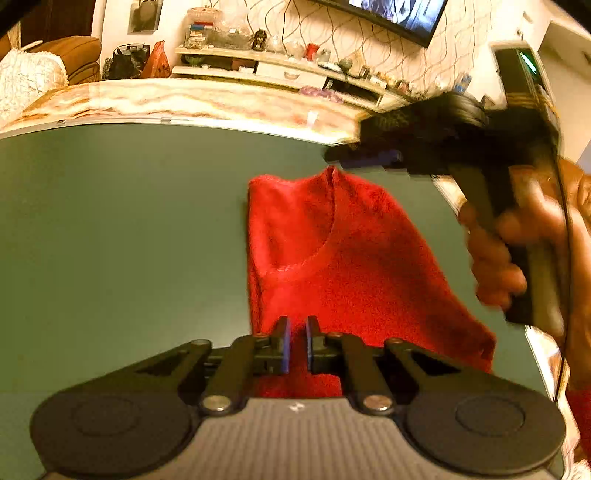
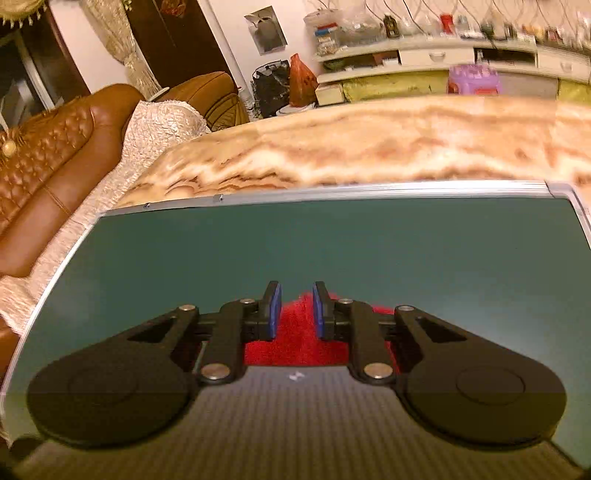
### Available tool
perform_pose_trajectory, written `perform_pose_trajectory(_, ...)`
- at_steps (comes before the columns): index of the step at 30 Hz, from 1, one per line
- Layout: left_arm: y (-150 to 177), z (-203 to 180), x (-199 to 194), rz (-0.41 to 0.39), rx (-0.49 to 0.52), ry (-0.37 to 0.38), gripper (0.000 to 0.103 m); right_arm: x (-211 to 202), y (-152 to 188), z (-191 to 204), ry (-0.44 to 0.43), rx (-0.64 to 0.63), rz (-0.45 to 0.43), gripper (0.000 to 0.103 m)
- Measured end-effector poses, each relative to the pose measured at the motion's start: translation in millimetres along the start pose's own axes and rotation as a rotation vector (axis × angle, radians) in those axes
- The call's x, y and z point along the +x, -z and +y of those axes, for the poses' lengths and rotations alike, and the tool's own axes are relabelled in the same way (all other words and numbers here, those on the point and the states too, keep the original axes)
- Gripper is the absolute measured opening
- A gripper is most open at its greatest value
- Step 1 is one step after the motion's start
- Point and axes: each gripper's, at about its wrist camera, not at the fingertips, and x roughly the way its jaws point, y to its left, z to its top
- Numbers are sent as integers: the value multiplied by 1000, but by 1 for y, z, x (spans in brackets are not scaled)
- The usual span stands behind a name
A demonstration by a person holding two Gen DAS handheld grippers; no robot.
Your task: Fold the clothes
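Red knit garment (image 1: 343, 258), neckline uppermost, is laid on the green surface (image 1: 122, 229), right of centre. Left tongs (image 1: 296, 341) are set over its near edge, slightly parted, nothing visibly pinched. Right tongs (image 2: 296, 310) are parted above its far tip. Marbled tabletop (image 2: 369, 147) is seen beyond; brown sofa (image 2: 55, 155) far left.

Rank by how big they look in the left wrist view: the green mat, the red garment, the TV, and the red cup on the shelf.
1. green mat
2. red garment
3. TV, cut off by the frame edge, so unsure
4. red cup

Distance skews these.
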Motion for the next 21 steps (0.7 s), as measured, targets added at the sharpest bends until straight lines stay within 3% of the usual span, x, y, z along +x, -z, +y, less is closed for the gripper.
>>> perform_pose_trajectory(3, -12, -6, 10, -18, 15, 2, 20, -1, 7, -11, 5, 3, 45, 22)
perform_pose_trajectory(7, -13, -7, 20, 1, 14, -42, 17, 14, 12, -26, 36, 22, 63, 22)
perform_pose_trajectory(12, -9, -4, 17, -2, 26, -52, 15, 13, 7, -45, 3, 152, 23, 25)
perform_pose_trajectory(17, -5, -2, 10, -6, 15, -23, 17, -16, 4, -65, -2, 241, -69, 25)
perform_pose_trajectory(19, 0, -4, 2, -13, 40, -11, 22, -29, 5, -68, -23, 251, -75, 25)
perform_pose_trajectory(21, 7, -6, -8, -22, 60, -5, 40, -52, 18, -68, -79, 251, -88, 25)
